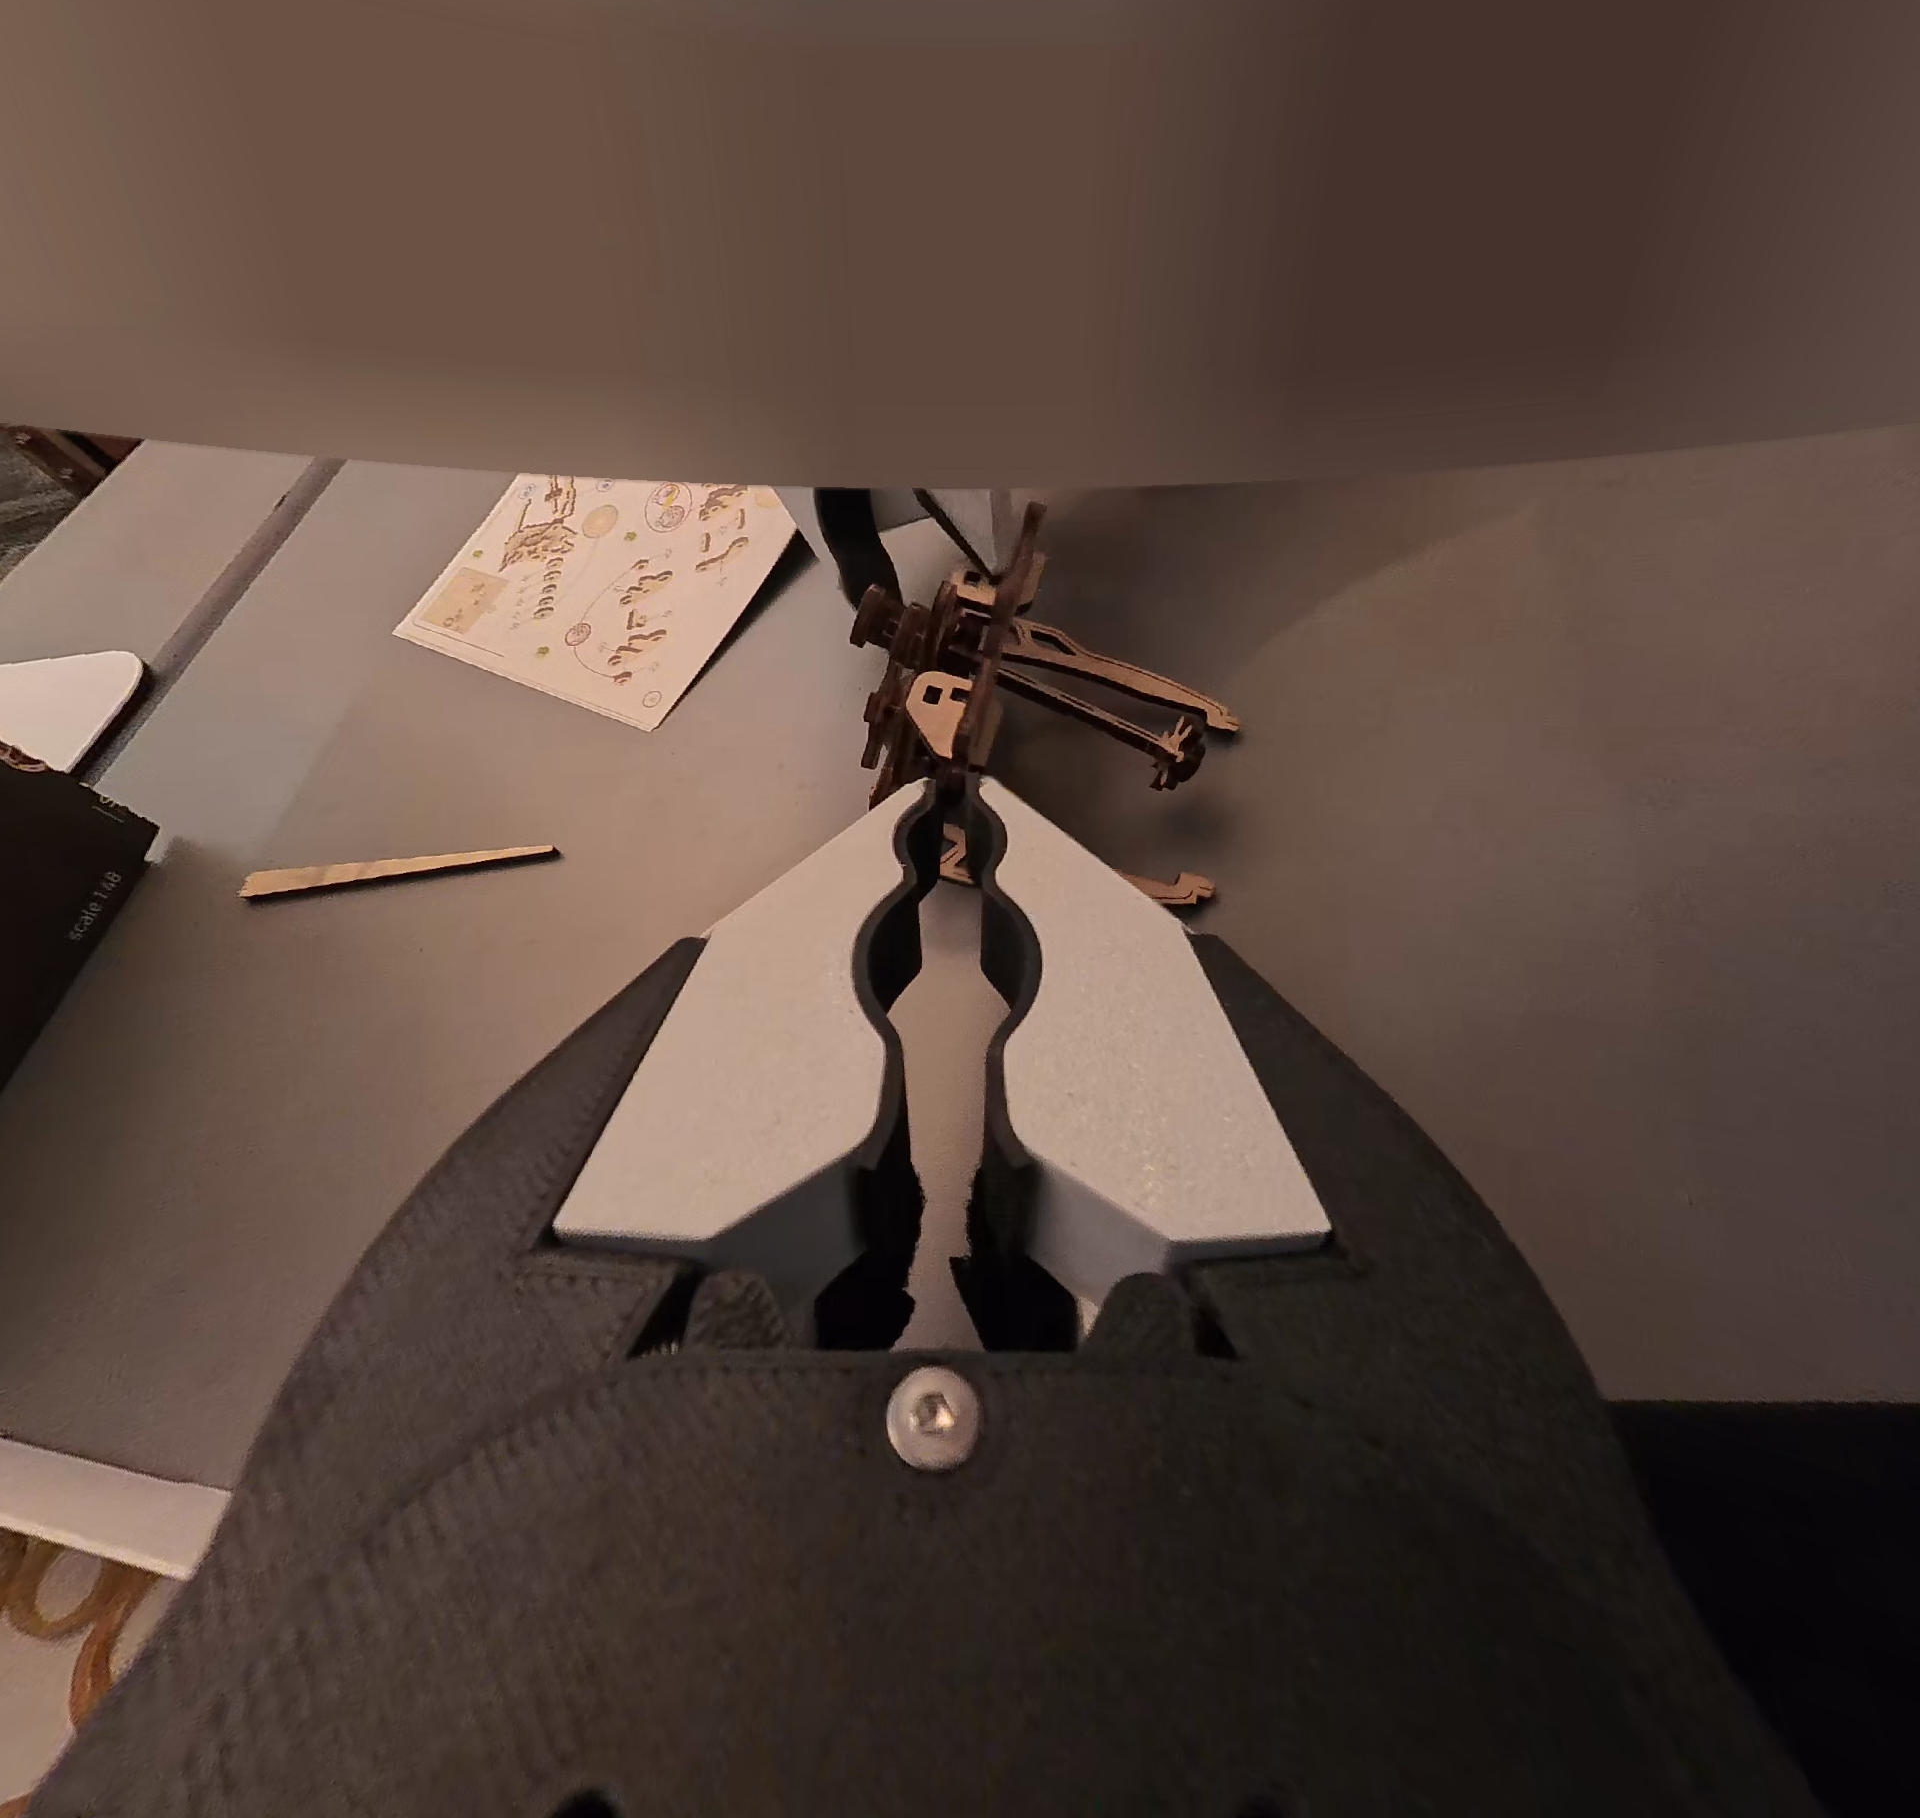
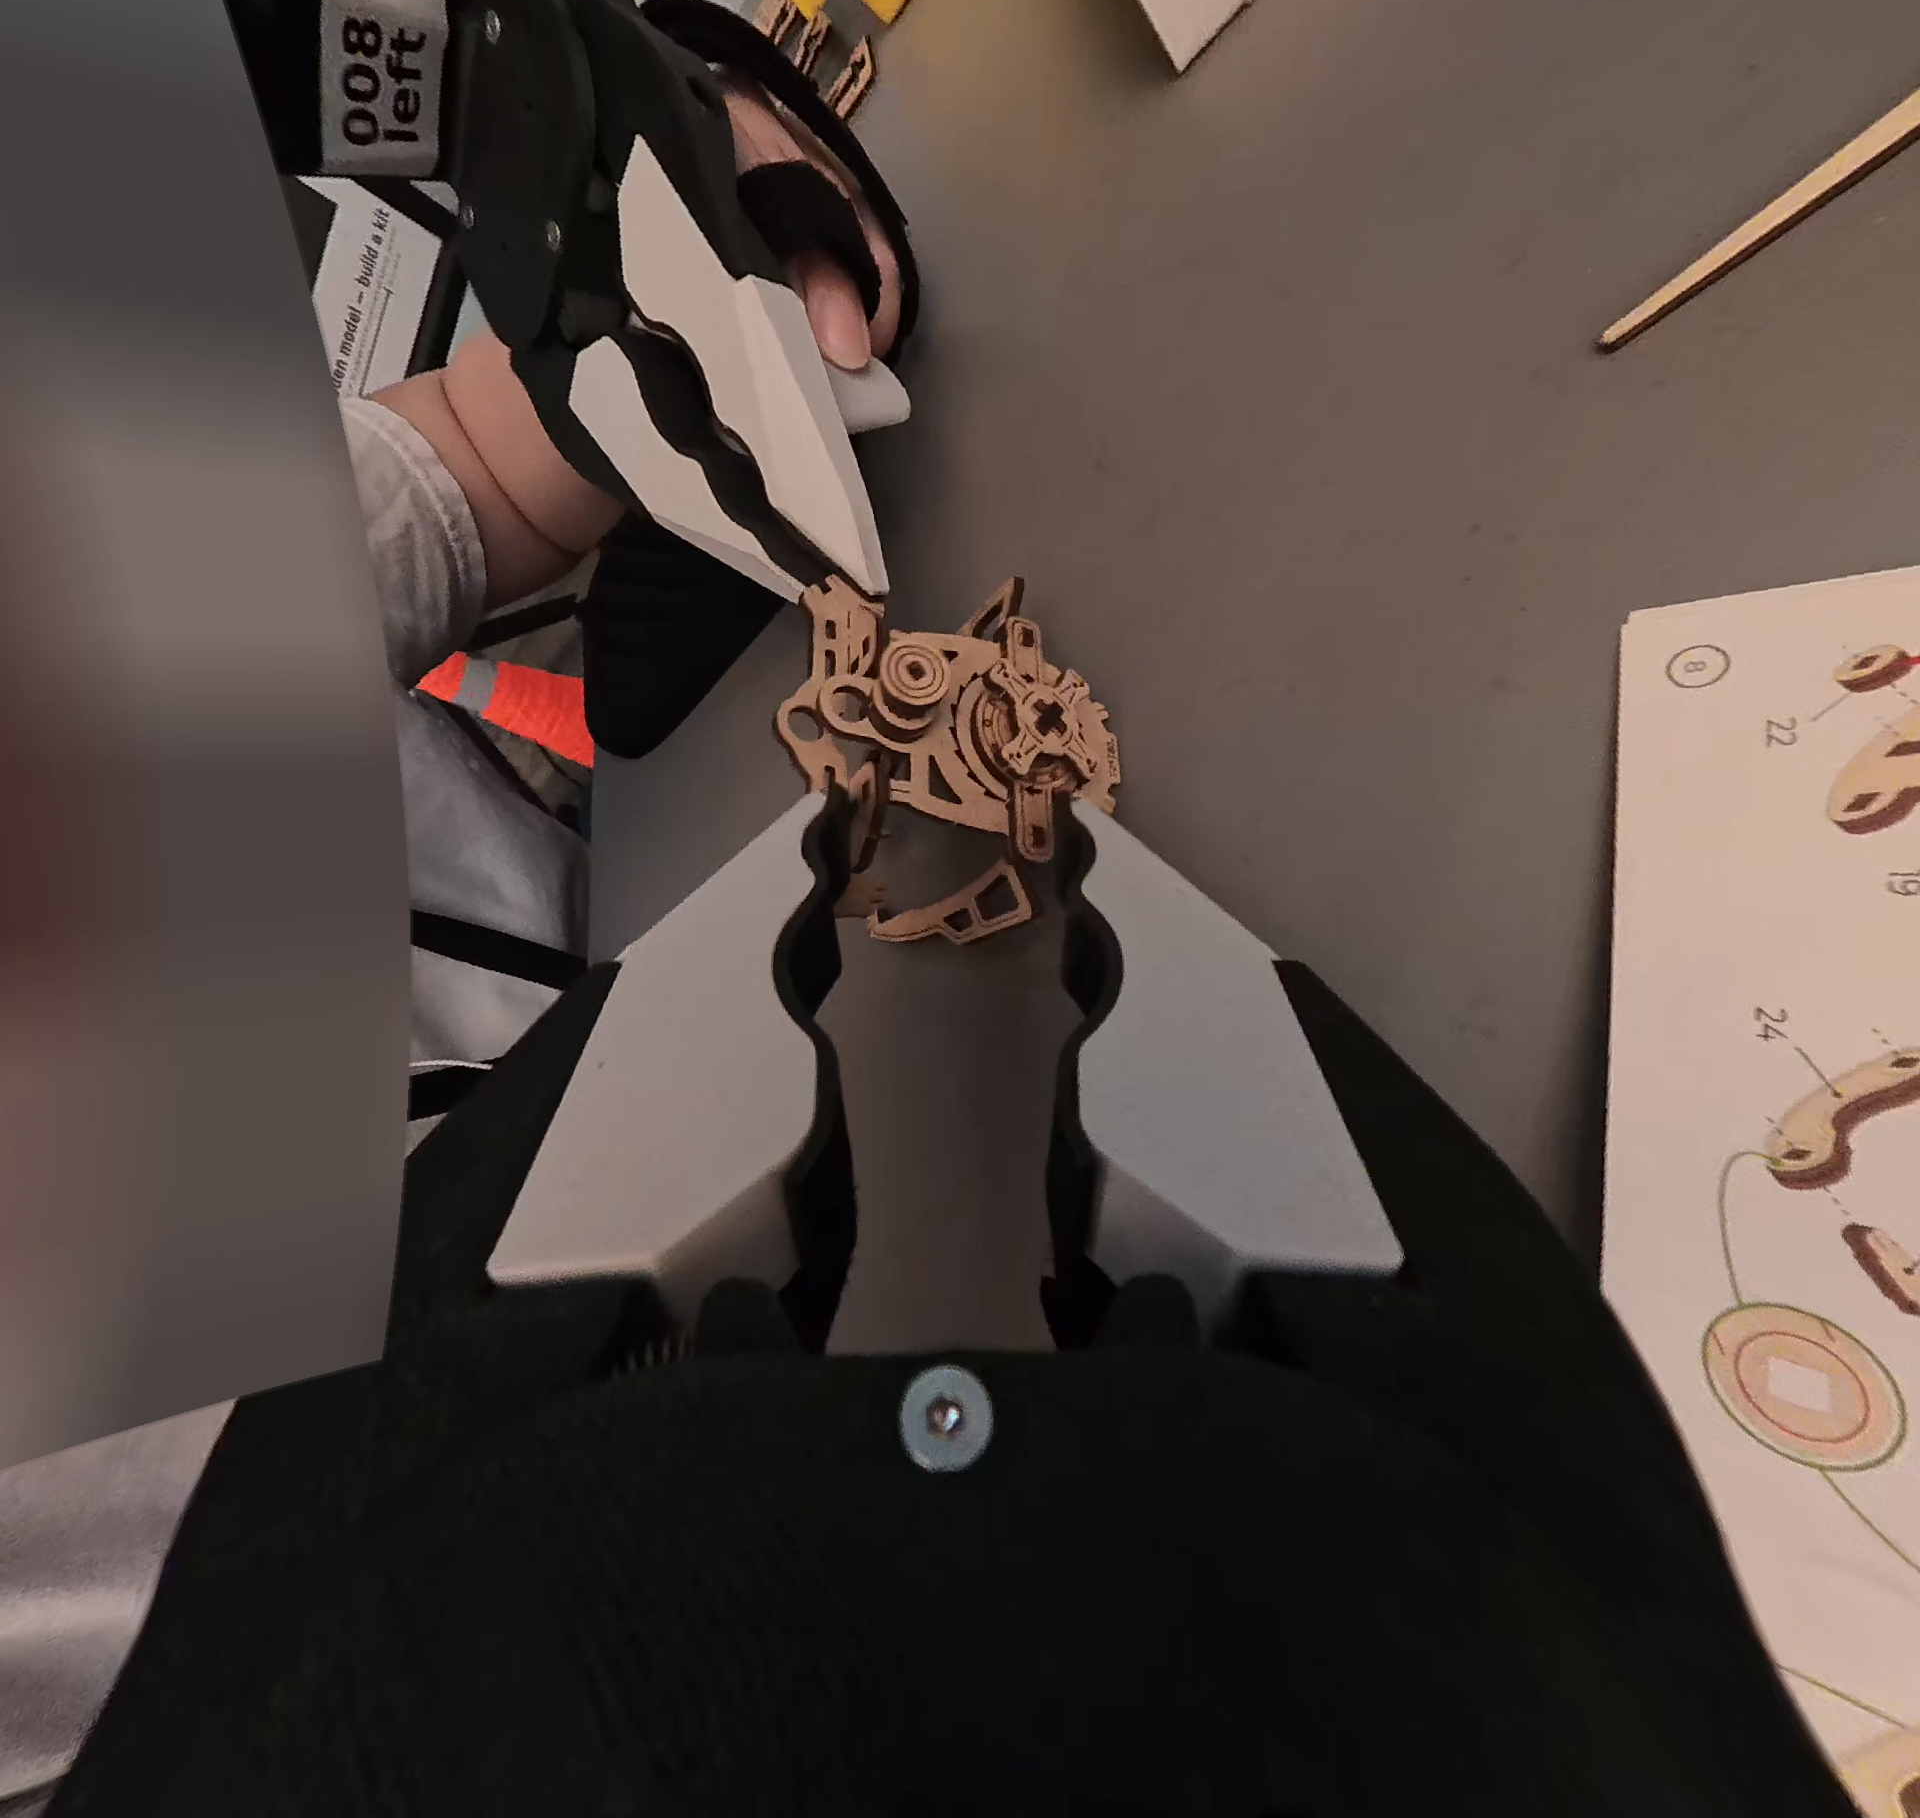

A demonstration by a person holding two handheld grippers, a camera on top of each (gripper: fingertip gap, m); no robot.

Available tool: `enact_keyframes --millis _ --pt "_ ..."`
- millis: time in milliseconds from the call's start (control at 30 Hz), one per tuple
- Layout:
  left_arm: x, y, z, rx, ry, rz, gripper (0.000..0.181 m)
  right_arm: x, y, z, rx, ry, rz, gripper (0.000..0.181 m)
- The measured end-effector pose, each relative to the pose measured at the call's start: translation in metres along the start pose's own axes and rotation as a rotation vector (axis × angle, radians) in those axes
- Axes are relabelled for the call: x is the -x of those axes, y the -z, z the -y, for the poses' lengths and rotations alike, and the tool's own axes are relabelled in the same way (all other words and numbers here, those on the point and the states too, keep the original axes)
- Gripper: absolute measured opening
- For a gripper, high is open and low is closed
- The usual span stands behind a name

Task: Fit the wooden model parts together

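Left gripper [image 1: 948, 789] nearly closed, tips pinching wooden model [image 2: 940, 729] edge; right gripper [image 2: 945, 823] half open, clasping model's opposite side.

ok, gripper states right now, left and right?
Left gripper: shut on the wooden model, pinching its edge.
Right gripper: jaws set wide around the same model; whether they grip cannot be told.

The part-built wooden model [image 2: 940, 729] (pale laser-cut ply, with gears and a cross-shaped hub) hangs above the grey counter [image 2: 1351, 418], pinched at two edges.
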State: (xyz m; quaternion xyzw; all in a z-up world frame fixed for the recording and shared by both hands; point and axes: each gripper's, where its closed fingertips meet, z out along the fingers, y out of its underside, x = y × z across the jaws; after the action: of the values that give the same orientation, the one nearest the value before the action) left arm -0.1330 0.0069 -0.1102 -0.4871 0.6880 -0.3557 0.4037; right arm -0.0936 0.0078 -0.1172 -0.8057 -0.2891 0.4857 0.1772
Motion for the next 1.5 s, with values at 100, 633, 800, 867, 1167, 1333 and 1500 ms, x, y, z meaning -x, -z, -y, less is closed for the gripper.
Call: enact_keyframes --millis 100,633,800,867,1167,1333,1500 --pt "0.0 -0.001 0.001 -0.001 -0.004 0.002 0.001 -0.001 0.003 0.004 -0.013 0.016 -0.018 0.037" --pt "0.0 -0.002 0.0 0.005 -0.009 0.008 0.001 -0.005 0.003 0.0 -0.004 -0.041 0.012 0.038" --pt "0.001 -0.003 0.0 0.018 -0.028 0.013 0.001 -0.002 0.004 0.001 -0.011 -0.057 0.049 0.037" --pt "0.001 -0.003 -0.001 0.021 -0.03 0.012 0.001 0.002 0.006 0.003 -0.024 -0.074 0.085 0.037" --pt "0.0 -0.004 0.0 0.02 -0.044 0.008 0.0 -0.003 0.005 0.007 -0.038 -0.099 0.057 0.037" --pt "0.0 -0.003 0.002 0.01 -0.045 0.005 0.0 -0.006 0.009 0.011 -0.07 -0.11 0.047 0.036" --pt "0.0 -0.003 0.002 0.008 -0.05 0.007 0.0 -0.005 0.009 0.008 -0.049 -0.101 0.048 0.031"
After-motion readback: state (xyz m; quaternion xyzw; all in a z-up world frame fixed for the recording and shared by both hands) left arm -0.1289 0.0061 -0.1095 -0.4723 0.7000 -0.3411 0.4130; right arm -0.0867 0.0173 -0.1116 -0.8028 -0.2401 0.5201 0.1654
